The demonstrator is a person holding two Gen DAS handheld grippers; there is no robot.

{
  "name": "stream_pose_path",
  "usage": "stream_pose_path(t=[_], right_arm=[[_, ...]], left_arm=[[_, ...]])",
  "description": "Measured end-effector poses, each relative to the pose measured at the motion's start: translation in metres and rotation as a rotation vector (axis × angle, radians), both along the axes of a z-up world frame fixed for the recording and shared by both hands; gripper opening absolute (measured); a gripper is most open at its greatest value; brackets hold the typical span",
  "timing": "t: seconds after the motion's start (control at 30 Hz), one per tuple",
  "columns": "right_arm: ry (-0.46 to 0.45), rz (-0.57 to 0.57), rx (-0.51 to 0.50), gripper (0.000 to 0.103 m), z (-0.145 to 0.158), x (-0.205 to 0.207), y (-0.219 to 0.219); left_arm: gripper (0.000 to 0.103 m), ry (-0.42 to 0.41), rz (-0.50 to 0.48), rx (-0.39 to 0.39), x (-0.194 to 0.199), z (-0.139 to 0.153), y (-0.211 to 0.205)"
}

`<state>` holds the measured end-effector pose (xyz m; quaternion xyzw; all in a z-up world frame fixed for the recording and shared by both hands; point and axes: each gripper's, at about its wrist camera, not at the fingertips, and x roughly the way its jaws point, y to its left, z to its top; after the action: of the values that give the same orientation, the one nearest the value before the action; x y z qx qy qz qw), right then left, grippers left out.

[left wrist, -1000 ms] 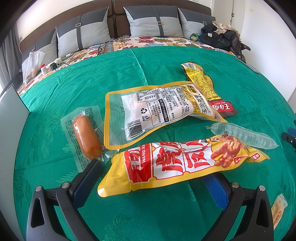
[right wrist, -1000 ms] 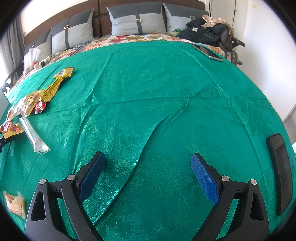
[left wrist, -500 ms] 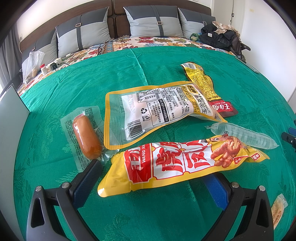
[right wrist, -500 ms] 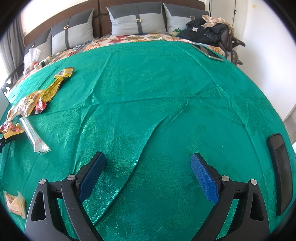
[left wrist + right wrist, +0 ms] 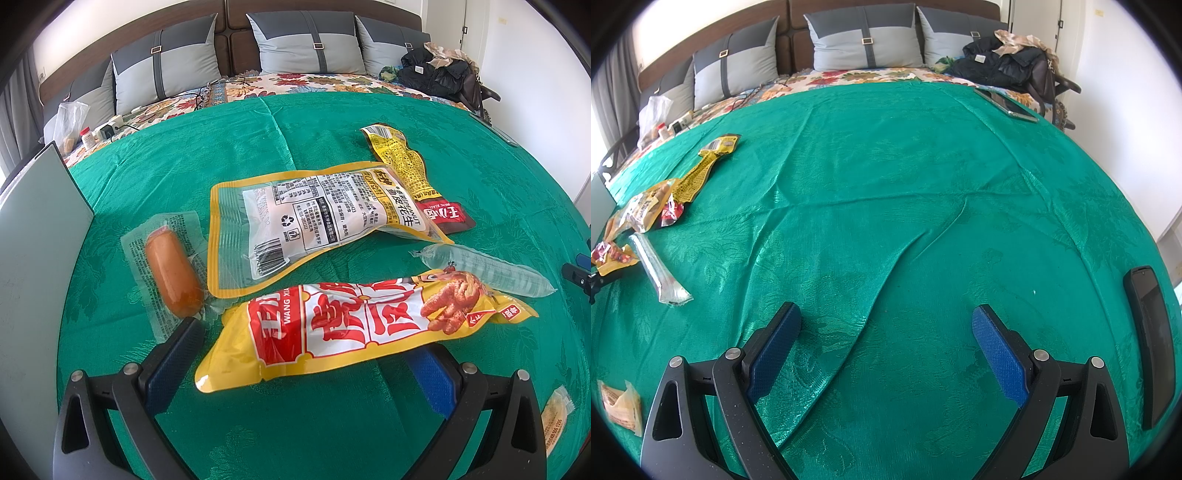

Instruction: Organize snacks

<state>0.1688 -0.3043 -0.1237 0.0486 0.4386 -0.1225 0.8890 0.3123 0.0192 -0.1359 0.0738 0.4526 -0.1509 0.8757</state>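
In the left wrist view, my open left gripper straddles the near edge of a yellow-and-red chicken-feet snack pack that lies on the green cloth. Behind it lie a peanut pouch, a wrapped orange sausage, a clear tube pack and a long yellow-and-dark-red pack. My right gripper is open and empty over bare green cloth; the same snacks show at its far left, such as the clear tube pack.
A grey board stands at the left. A small orange packet lies near right, also in the right wrist view. A dark phone and a tablet lie on the right. Pillows and a black bag are behind.
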Motion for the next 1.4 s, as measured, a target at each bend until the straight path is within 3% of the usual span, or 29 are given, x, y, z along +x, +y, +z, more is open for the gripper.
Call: stream_pose_path(t=[0.73,0.8,0.9,1.07,1.13,1.23,1.4], right_arm=[[0.000,0.000,0.001,0.096,0.000,0.000,0.000],[0.000,0.000,0.001,0.096,0.000,0.000,0.000],[0.000,0.000,0.001,0.096,0.000,0.000,0.000],[0.000,0.000,0.001,0.096,0.000,0.000,0.000],[0.000,0.000,0.001,0.096,0.000,0.000,0.000],[0.000,0.000,0.001,0.096,0.000,0.000,0.000],[0.000,0.000,0.001,0.096,0.000,0.000,0.000]], left_arm=[[0.103,0.001,0.000,0.000,0.000,0.000,0.000],[0.103,0.009,0.050,-0.004,-0.004,0.000,0.000],[0.103,0.082,0.101,0.024,-0.025,0.002,0.000],[0.103,0.229,-0.012,0.072,-0.060,0.005,0.016],[0.103,0.263,0.024,0.048,-0.069,0.007,0.036],[0.103,0.281,0.121,-0.049,-0.070,0.016,0.067],[0.103,0.205,0.211,-0.115,-0.042,0.046,0.069]])
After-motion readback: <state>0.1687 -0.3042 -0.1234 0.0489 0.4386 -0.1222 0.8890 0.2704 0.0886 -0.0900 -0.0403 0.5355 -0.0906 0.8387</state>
